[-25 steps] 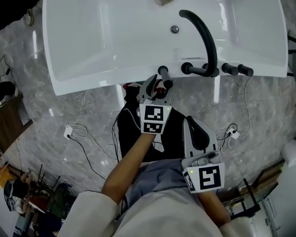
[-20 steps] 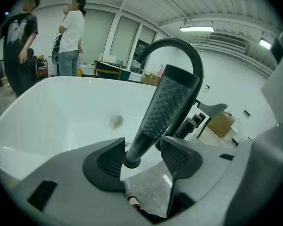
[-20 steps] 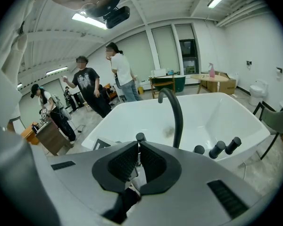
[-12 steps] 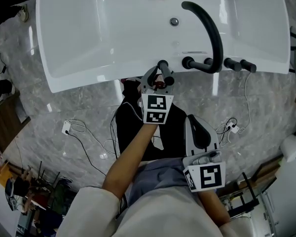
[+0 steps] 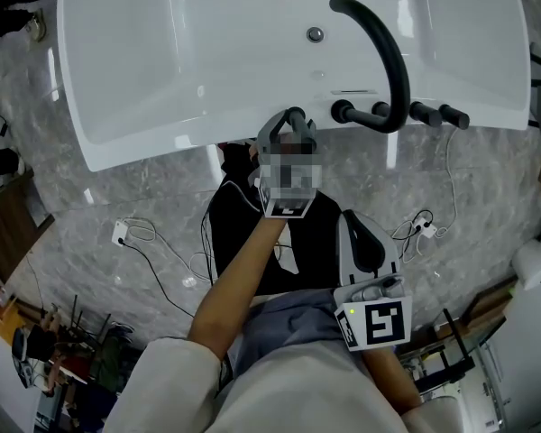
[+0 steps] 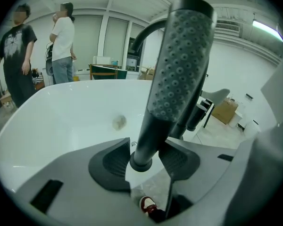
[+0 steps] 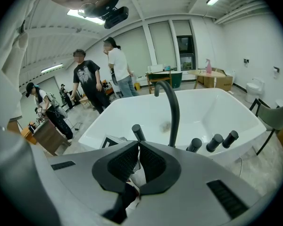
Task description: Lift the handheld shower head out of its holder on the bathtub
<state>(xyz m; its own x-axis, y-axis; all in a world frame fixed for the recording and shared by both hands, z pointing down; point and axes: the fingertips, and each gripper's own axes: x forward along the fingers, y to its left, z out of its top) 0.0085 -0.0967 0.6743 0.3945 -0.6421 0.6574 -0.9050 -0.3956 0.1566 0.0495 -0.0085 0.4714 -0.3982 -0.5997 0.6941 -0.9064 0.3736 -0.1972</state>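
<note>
The black handheld shower head point(image 6: 179, 65) stands upright in its holder on the near rim of the white bathtub point(image 5: 162, 106), its dotted spray face towards the left gripper's camera. My left gripper point(image 6: 144, 158) straddles the bottom of the handle with a pad on either side; the jaws have just been closing and a thin gap still shows. In the head view the left gripper point(image 5: 288, 138) sits at the rim around the shower head point(image 5: 296, 118). My right gripper point(image 7: 137, 161) is shut and holds nothing; it hangs back over my lap point(image 5: 352, 219).
A black arched spout point(image 5: 388, 52) and black knobs point(image 5: 433, 114) stand on the rim right of the shower head. The drain point(image 5: 316, 34) lies in the tub. Cables point(image 5: 153, 251) trail over the marble floor. Several people point(image 7: 89, 86) stand beyond the tub.
My left gripper has sunk and moved in towards the rim, so its jaws now flank the shower head handle, and they have narrowed slightly. The right gripper has stayed put.
</note>
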